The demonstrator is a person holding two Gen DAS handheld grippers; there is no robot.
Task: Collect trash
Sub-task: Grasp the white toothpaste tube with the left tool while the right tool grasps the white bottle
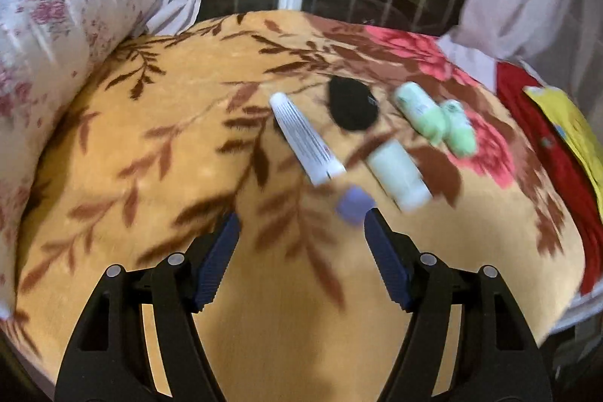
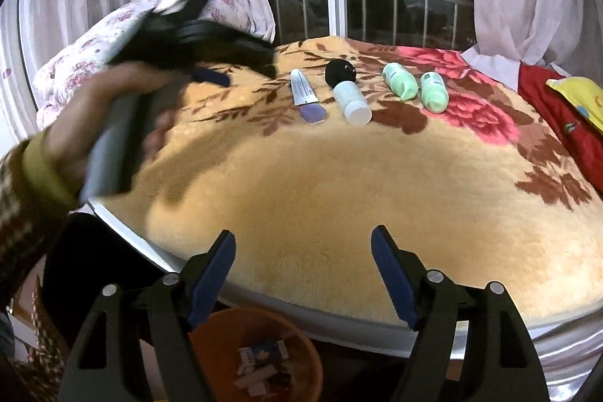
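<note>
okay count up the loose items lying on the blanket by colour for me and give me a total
Green bottles: 2
White: 2, a tube and a bottle
Black object: 1
Purple piece: 1
Total: 6

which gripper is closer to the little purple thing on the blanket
Left. The left gripper hangs open just short of the purple thing; the right gripper is back at the bed's edge, above the orange bin.

both wrist views face the blanket [image 1: 264,326], left nearer.
</note>
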